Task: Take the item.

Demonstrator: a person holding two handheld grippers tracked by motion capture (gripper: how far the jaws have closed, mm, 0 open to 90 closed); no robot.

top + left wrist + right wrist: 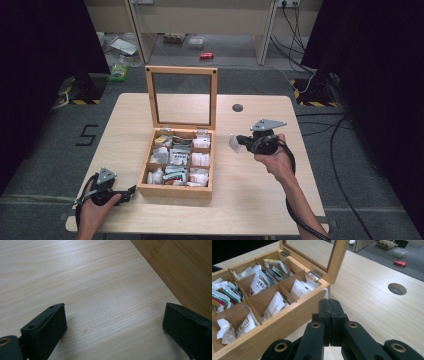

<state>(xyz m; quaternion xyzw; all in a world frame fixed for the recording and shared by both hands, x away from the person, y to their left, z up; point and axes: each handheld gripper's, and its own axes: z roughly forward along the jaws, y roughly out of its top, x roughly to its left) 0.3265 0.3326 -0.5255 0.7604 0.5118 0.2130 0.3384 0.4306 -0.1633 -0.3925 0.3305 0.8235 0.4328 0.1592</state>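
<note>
A wooden box [175, 191] stands mid-table, its glass lid [181, 70] upright, and its compartments hold several tea sachets [177, 157]. To the right of the box and above the table, my right gripper [240, 141] is shut on a small white sachet [233, 143]. In the right gripper view the jaws [331, 302] are pressed together. A sliver of the white sachet [326, 293] shows past their tips, close to the box wall [287, 320]. My left gripper [127, 192] rests low at the front left, open and empty. Its jaws [113, 315] stand wide over bare wood beside the box wall [185, 267].
A round cable hole [237, 107] sits in the table [260, 200] behind the right gripper. On the floor beyond the table lie a red can [206, 55] and other clutter. Cables trail on the floor at the right.
</note>
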